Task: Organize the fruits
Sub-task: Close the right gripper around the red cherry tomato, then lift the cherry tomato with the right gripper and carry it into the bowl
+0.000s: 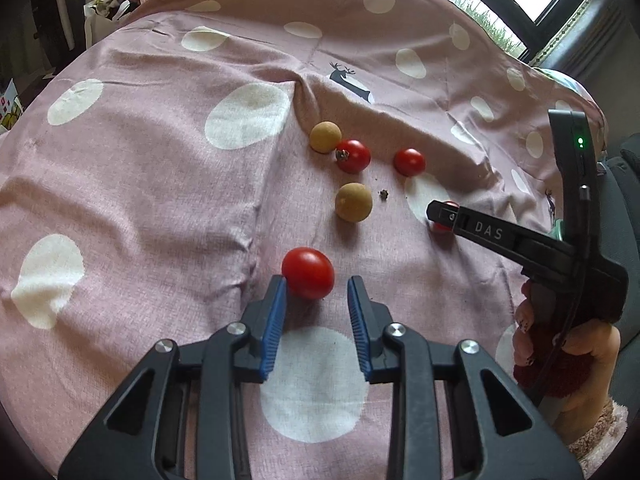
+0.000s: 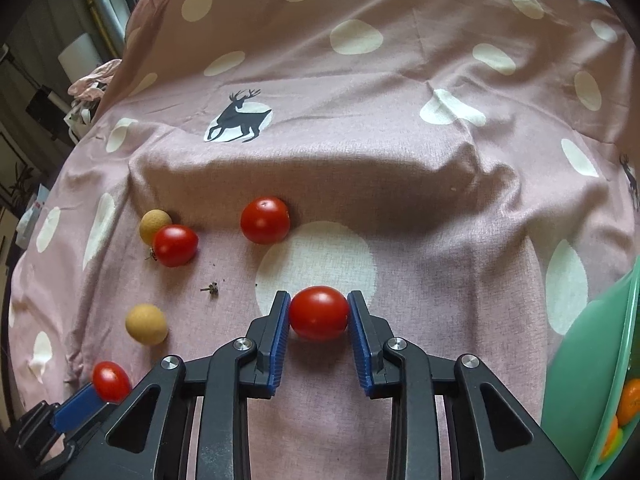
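Note:
Several red cherry tomatoes and two tan round fruits lie on a pink spotted cloth (image 1: 160, 200). My left gripper (image 1: 316, 292) is open, and a tomato (image 1: 308, 273) sits at its fingertips, touching the left pad. My right gripper (image 2: 319, 308) is shut on another tomato (image 2: 319, 313), low over the cloth; in the left wrist view its finger (image 1: 464, 222) covers most of that tomato (image 1: 440, 226). Further off lie two tomatoes (image 1: 354, 155) (image 1: 409, 161) and the tan fruits (image 1: 326, 137) (image 1: 353, 202).
A green bowl (image 2: 580, 360) holding orange fruit (image 2: 629, 398) stands at the right edge of the right wrist view. A loose dried stem (image 2: 211, 289) lies on the cloth. The cloth rises in a fold behind the fruits.

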Action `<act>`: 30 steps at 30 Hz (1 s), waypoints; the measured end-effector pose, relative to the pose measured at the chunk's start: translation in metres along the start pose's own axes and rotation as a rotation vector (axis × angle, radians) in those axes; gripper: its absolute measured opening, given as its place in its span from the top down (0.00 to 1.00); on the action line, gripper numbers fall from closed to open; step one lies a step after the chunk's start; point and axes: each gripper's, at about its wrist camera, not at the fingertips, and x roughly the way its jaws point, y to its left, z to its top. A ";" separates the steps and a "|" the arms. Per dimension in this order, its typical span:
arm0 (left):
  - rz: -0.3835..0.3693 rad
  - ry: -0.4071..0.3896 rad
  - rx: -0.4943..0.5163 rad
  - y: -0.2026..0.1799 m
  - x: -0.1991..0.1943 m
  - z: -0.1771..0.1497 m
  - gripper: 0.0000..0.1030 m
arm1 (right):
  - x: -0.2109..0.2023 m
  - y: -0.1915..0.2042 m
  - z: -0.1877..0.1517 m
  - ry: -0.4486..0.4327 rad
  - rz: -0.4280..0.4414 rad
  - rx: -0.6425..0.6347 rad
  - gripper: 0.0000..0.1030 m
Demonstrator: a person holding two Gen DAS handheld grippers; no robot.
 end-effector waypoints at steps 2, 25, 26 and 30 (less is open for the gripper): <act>0.011 -0.009 0.004 -0.001 0.000 0.001 0.71 | -0.002 -0.001 -0.001 -0.005 0.021 0.007 0.70; 0.037 -0.036 0.040 -0.007 0.011 0.005 0.75 | -0.043 0.016 -0.011 -0.057 0.206 -0.021 0.70; 0.026 -0.039 0.043 -0.009 0.009 0.005 0.75 | -0.047 0.016 -0.012 -0.065 0.207 -0.021 0.70; 0.001 -0.073 0.066 -0.019 -0.006 0.000 0.75 | -0.066 0.009 -0.018 -0.102 0.211 -0.019 0.70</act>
